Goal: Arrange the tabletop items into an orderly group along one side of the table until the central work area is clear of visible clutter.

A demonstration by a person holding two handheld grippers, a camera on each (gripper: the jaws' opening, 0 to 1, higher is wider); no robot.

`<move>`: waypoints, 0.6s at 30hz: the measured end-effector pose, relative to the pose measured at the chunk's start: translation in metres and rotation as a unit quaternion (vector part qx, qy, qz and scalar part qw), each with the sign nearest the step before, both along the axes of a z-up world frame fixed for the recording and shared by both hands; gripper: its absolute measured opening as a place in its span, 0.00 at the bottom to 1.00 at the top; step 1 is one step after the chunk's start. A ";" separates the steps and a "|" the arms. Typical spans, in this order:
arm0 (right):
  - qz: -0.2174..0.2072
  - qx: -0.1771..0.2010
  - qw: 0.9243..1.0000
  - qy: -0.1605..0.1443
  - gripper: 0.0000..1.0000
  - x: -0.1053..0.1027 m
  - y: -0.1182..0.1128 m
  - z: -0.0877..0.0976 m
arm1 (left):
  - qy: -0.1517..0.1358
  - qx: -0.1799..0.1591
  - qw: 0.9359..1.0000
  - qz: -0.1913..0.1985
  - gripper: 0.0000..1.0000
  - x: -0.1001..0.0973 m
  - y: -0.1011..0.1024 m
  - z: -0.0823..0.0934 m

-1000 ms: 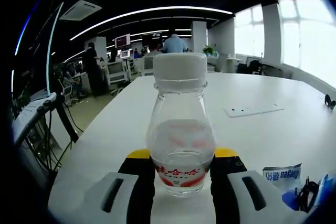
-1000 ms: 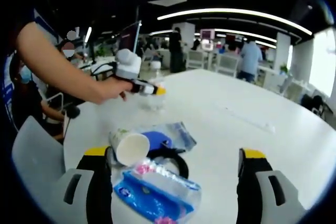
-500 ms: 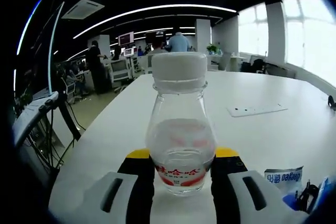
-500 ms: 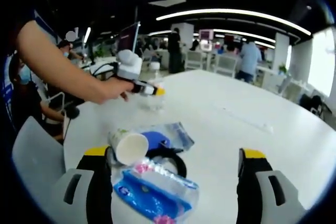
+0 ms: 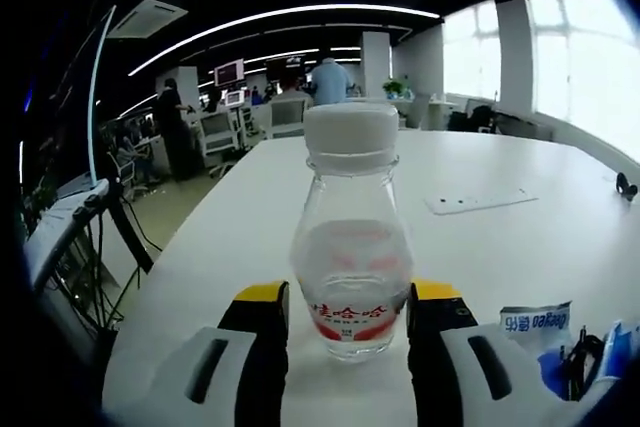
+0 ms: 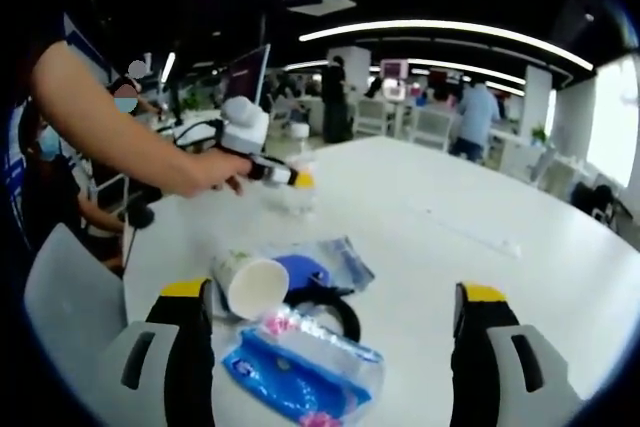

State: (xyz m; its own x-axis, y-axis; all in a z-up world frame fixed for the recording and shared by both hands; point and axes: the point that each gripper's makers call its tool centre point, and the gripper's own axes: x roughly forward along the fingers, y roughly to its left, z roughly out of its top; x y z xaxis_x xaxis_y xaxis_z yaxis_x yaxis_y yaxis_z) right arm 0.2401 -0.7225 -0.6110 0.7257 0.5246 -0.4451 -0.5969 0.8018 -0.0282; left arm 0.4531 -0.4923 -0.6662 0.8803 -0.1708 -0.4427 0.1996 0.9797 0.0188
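Note:
A clear bottle point(image 5: 350, 277) with a white cap and a red label stands on the white table point(image 5: 520, 257) between my left gripper's point(image 5: 348, 342) yellow-tipped jaws, which sit slightly off its sides, open. In the right gripper view the same bottle point(image 6: 297, 193) is small beside the left gripper point(image 6: 276, 173), held by a person's arm point(image 6: 120, 132). My right gripper point(image 6: 335, 347) is open wide over a pile: a tipped paper cup point(image 6: 250, 282), a blue packet point(image 6: 300, 372), a black ring-shaped item point(image 6: 335, 309) and a clear pouch point(image 6: 345, 252).
A white packet with printed lettering point(image 5: 535, 322) and blue items point(image 5: 575, 372) lie at the lower right. A flat white strip point(image 5: 480, 201) rests further out on the table. The table's left edge point(image 5: 190, 257) drops to the floor. A grey chair point(image 6: 70, 297) stands by the table.
The left jaws have spread a little and the bottle sits slightly further out and to the right between them. The right gripper has stayed open over the pile.

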 end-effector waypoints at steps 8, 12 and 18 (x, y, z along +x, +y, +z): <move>0.000 -0.003 1.000 -0.003 0.99 -0.004 -0.001 0.002 | 0.003 -0.001 1.000 0.002 0.36 -0.001 -0.002 -0.001; -0.002 -0.005 1.000 -0.003 0.98 -0.005 -0.003 0.002 | 0.005 -0.002 1.000 0.017 0.36 0.000 -0.001 -0.001; -0.006 -0.005 1.000 -0.004 0.98 -0.006 -0.006 0.004 | 0.004 -0.001 1.000 0.027 0.36 0.000 -0.001 -0.001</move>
State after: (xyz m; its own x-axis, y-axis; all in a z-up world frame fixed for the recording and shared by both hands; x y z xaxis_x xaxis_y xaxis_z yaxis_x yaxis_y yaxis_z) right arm 0.2341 -0.7281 -0.6074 0.7351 0.5117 -0.4448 -0.5871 0.8085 -0.0402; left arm 0.4532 -0.4934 -0.6672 0.8848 -0.1241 -0.4492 0.1469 0.9890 0.0160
